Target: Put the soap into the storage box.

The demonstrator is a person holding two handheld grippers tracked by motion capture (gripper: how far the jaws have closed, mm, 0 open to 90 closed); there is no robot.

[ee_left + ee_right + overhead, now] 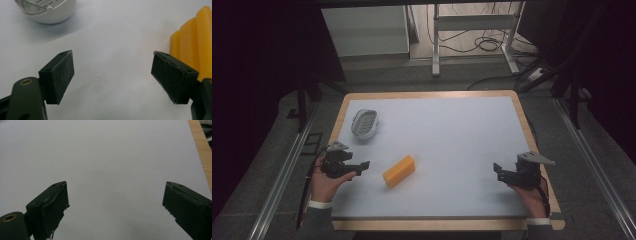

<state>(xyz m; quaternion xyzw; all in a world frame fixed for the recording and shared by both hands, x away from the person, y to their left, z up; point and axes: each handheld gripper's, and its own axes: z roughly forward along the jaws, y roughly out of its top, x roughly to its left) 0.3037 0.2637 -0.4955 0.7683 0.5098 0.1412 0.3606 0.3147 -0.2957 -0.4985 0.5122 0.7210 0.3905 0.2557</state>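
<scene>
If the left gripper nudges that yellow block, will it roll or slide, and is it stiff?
The yellow block lies flat on a long side on the white mat, so it would probably slide or pivot, not roll. Its ridged, waxy-looking surface suggests a soft sponge or soap; which, I cannot tell. The left gripper stands open beside it.

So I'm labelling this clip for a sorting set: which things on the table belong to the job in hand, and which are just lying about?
Part of the job:
yellow block, nearest the left hand-held gripper, whose jaws stand open
soap dish, probably, as the one other thing near it

Just lying about:
cables on the floor beyond the table
white frame legs back there
</scene>
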